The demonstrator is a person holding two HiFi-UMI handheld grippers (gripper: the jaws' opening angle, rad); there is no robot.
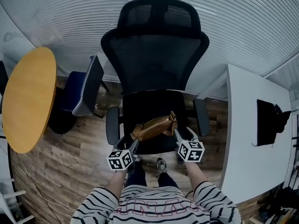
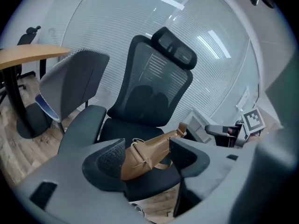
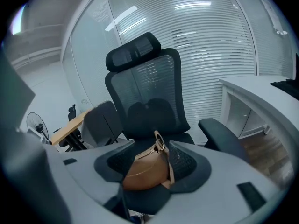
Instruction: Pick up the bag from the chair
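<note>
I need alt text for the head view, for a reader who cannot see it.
A brown bag lies on the seat of a black office chair. The left gripper and the right gripper, both open, reach toward its two ends.

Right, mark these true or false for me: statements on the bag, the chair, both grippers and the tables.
1. The brown bag lies on the seat of the black office chair. True.
2. The left gripper is shut on the bag. False: its jaws stand apart, with the bag showing between them, not clamped.
3. The right gripper has its jaws apart. True.
4. The round wooden table is on the person's right. False: it is on the left; the white desk is on the right.
</note>
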